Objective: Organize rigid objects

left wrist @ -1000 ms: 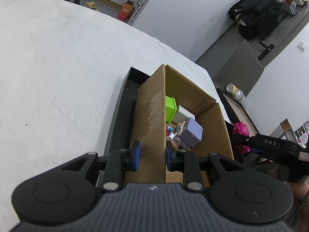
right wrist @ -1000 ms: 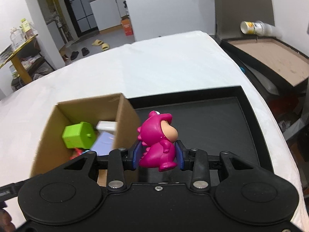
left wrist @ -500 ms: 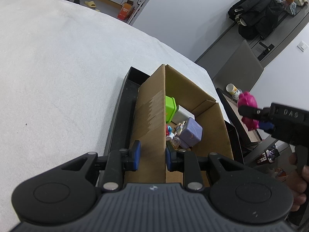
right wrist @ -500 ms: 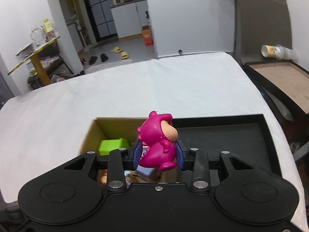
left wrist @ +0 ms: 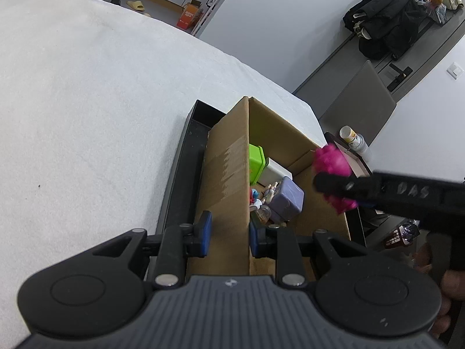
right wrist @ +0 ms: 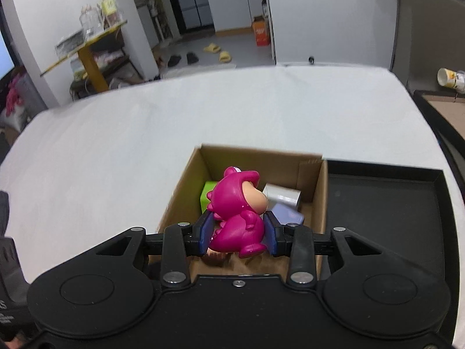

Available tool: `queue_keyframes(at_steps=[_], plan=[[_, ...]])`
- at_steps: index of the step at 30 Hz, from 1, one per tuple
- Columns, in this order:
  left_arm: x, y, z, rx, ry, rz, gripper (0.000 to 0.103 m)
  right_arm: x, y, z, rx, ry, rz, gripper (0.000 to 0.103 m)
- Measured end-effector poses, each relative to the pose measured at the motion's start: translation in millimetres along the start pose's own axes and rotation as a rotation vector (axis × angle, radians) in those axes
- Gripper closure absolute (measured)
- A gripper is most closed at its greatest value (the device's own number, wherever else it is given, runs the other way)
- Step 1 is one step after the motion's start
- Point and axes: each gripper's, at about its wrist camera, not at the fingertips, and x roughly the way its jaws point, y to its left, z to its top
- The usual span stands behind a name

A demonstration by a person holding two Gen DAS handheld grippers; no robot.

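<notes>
White-clothed tabletop (right wrist: 203, 122) in a bright room, kitchen units and slippers visible through the far doorway.

Pink dinosaur-suit figurine (right wrist: 237, 215) clamped between the blue pads of the right gripper (right wrist: 237, 232), upright, hanging above the open top of the cardboard box (right wrist: 261, 157). Seen from the left wrist as a blurred pink shape (left wrist: 332, 171) at the box's right rim, not touching the cardboard. Left gripper (left wrist: 228, 232) narrowed onto the near wall of the cardboard box (left wrist: 229, 174), one pad outside and one inside, apparently steadying it.

Step in hand, by judgement: dropping the figurine into the box. Next move calls for lowering a little toward the free floor patch on the right side of the box, then spreading the pads and pulling straight up, clear of the walls. Risk: a release from this height could send the toy bouncing off the things already inside.

Box contents: a lime-green block (left wrist: 255, 163) against the left wall, a white box (left wrist: 276, 171) beside it, a lavender cube (left wrist: 286, 199) nearer the front, and a few small figures (left wrist: 257, 197) too small to name. Box standing at the left end of a black tray (right wrist: 386, 203), the rest of the tray bare. Beyond the tabletop's right edge, a tipped paper cup (right wrist: 450, 78) on a second tray.
</notes>
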Motion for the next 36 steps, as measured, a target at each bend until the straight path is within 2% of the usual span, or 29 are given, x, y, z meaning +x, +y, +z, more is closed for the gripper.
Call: queue_keyframes(at_steps=[5,13,20,25,28,31,34,36], plan=[[-0.1,-0.4,0.0,-0.001,0.001,-0.001,0.078,10.2,6.1,-8.1,-0.022,0.073,-0.029,0.066],[-0.9,-1.2,0.1,-0.003,0.002,-0.002,0.078,16.8,17.1,-12.8,-0.135,0.112,-0.177,0.060],[-0.3,-1.7,1.0,0.003,0.002,0.001,0.078,6.8,13.3,-14.5,-0.112,0.104,-0.145,0.060],[-0.5,-4.3,3.1,0.008,0.015,0.013,0.078,0.6,3.7,-14.2,-0.017,0.107,-0.086,0.060],[-3.0,-7.5,5.9,-0.001,0.032,0.028,0.078,-5.6,-2.2,-15.8,0.049,0.103,-0.059,0.055],[-11.7,-16.6,10.5,0.055,0.004,0.070,0.075,-12.4,-4.7,-20.0,0.096,0.105,-0.029,0.052],[-16.4,-21.3,17.7,0.072,0.054,0.088,0.075,-19.8,-5.6,-23.9,0.125,0.104,-0.021,0.044],[-23.1,-25.4,21.0,0.120,0.089,0.084,0.073,-27.2,-9.1,-26.0,0.152,0.098,-0.018,0.038]])
